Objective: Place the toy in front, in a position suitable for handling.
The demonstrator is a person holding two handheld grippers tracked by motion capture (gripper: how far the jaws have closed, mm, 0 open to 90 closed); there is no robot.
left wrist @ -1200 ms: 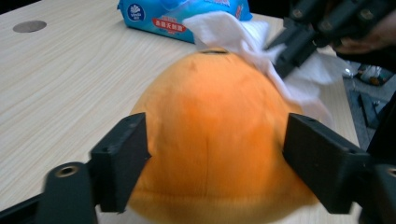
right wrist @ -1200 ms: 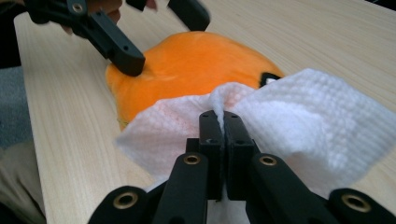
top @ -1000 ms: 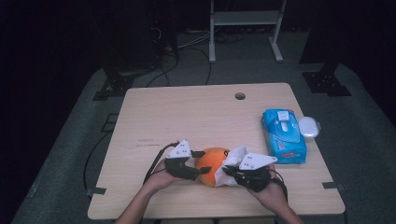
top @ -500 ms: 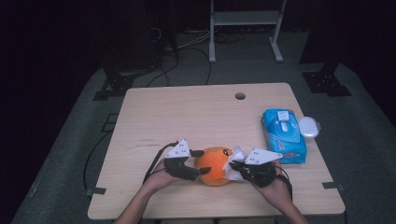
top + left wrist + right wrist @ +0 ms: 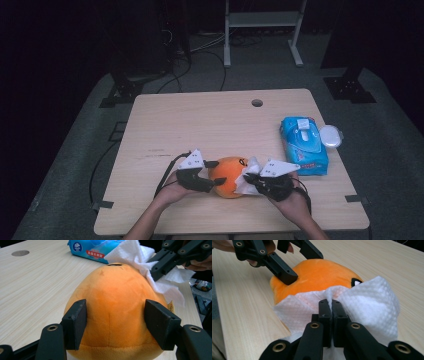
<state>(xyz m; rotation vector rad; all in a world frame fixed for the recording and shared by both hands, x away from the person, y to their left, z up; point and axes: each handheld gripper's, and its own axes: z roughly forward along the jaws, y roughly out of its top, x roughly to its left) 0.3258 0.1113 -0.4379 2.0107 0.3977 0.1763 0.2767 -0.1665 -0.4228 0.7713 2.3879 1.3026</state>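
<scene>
Wiping the orange plush toy (image 5: 229,176) in the lower middle, the right gripper (image 5: 331,305) is pinching a white wipe (image 5: 372,307) tight. The left gripper (image 5: 115,322) is squeezing the toy from both sides, though its jaws have just been closing a little. Next it probably needs rubbing across the toy.

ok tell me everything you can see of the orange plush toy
The orange plush toy is a rounded, egg-shaped soft thing of short fuzzy fabric with a small black-and-white eye mark. It lies on the wooden table near its front edge. The left gripper clamps its sides; a white tissue, pinched in the right gripper, is pressed against it.
</scene>
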